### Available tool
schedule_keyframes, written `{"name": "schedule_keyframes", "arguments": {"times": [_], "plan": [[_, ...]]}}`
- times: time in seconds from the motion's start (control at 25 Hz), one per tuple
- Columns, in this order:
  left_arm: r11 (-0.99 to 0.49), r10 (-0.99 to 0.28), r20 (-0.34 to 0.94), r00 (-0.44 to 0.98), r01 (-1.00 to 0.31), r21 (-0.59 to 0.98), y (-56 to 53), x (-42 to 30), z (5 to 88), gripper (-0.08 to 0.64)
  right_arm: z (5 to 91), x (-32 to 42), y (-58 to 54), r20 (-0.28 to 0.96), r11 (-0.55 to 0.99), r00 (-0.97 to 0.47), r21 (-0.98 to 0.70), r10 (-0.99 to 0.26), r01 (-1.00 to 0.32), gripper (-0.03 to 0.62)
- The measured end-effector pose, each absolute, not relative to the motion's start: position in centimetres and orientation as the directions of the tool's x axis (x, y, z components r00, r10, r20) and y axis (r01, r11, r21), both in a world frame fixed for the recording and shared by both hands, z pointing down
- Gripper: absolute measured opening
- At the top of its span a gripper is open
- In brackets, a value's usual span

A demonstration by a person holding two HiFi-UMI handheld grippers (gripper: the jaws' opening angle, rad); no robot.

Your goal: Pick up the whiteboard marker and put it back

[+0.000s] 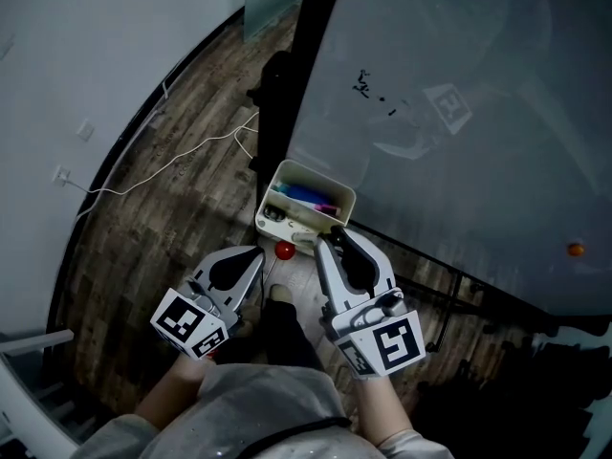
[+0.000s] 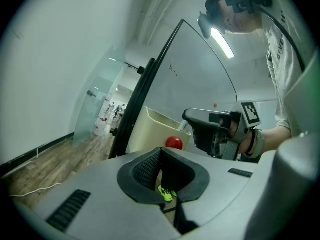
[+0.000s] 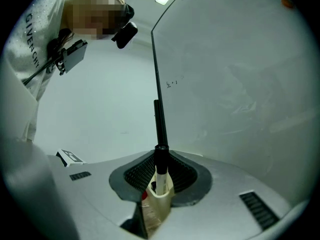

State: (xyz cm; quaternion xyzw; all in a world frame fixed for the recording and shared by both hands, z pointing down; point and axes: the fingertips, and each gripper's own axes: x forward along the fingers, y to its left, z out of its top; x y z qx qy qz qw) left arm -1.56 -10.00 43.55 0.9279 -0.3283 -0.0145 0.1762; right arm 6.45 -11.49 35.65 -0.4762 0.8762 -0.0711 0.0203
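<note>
The whiteboard marker (image 3: 159, 160), black cap up and white barrel below, stands upright between the pads of my right gripper (image 3: 160, 176), which is shut on it. It hangs just over the cream pen box (image 3: 159, 200). In the head view the right gripper (image 1: 334, 236) reaches the near rim of that box (image 1: 341, 197), which is fixed to the whiteboard (image 1: 459, 113) and holds blue and pink pens. The marker itself is hidden there. My left gripper (image 1: 252, 264) hovers left of the box, open and empty (image 2: 165, 176). A red ball (image 1: 285, 251) sits between the two grippers.
The black stand post (image 1: 287, 75) of the whiteboard rises behind the box. A white cable (image 1: 191, 151) trails over the wooden floor to a wall socket. An orange magnet (image 1: 575, 250) sticks to the board at the right. The person's legs and shoes (image 1: 279, 296) are below the grippers.
</note>
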Motion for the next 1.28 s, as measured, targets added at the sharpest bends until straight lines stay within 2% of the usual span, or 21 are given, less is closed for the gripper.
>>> {"name": "schedule_keyframes", "arguments": {"times": [0.32,0.92,1.28], "plan": [[-0.732,-0.601,0.089,0.794,-0.592,0.338,-9.6,-0.8,43.6,0.015,35.2,6.3,-10.7,0.001,0.539,-0.540,-0.064,-0.842,-0.840,0.091],[-0.749,-0.581,0.078,0.810,-0.569,0.340,-9.1,-0.1,43.2,0.015,36.2,7.2,-9.1,0.047,0.509,-0.508,0.009,-0.860,-0.861,0.092],[-0.753,-0.577,0.073,0.814,-0.564,0.338,-8.7,-0.2,42.9,0.015,36.3,7.4,-8.8,0.049,0.497,-0.498,-0.023,-0.866,-0.867,0.092]]}}
